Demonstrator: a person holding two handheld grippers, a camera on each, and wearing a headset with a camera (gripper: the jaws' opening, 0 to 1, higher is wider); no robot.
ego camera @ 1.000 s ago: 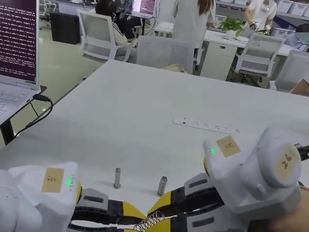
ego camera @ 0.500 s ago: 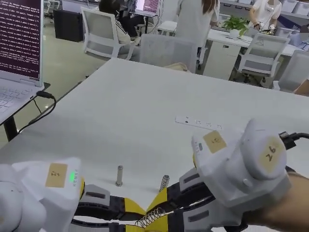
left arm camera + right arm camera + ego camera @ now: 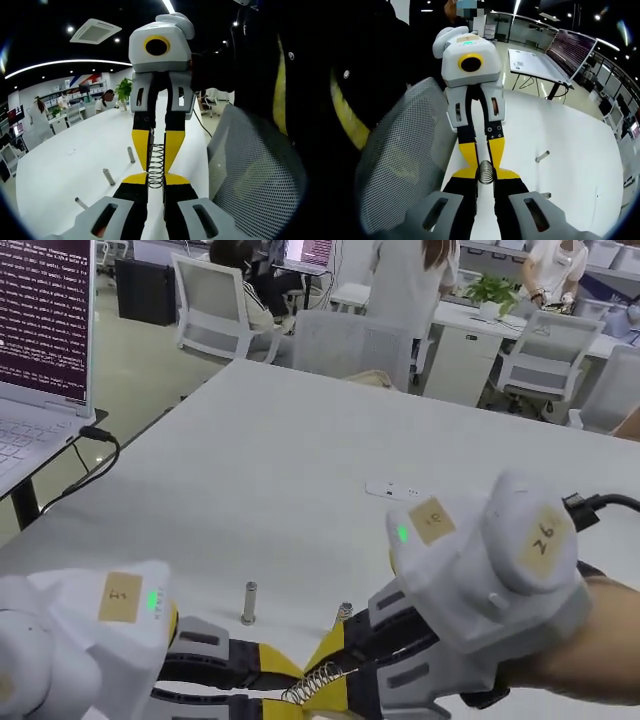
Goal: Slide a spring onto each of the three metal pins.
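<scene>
White workbench (image 3: 300,460) runs out ahead, with office chairs and people past its far edge at twelve o'clock. A laptop (image 3: 40,340) glows at ten o'clock and a white power strip (image 3: 398,490) lies mid-table. Down at six o'clock in the head view, the two grippers meet nose to nose. The left gripper (image 3: 156,179) is pinched tight on one end of a loose spring (image 3: 156,162). The right gripper (image 3: 486,174) faces it and is clamped on the other end, so the coil is held between the two.

Now the pins, seen from the left gripper view: three stand upright in a row at nine o'clock of the held spring. The farthest pin (image 3: 131,154) wears a coil, the middle pin (image 3: 108,176) looks coiled too, and the nearest pin (image 3: 80,202) is bare metal. In the head view that bare one stands at eleven o'clock of the held spring, well apart from the power strip.
</scene>
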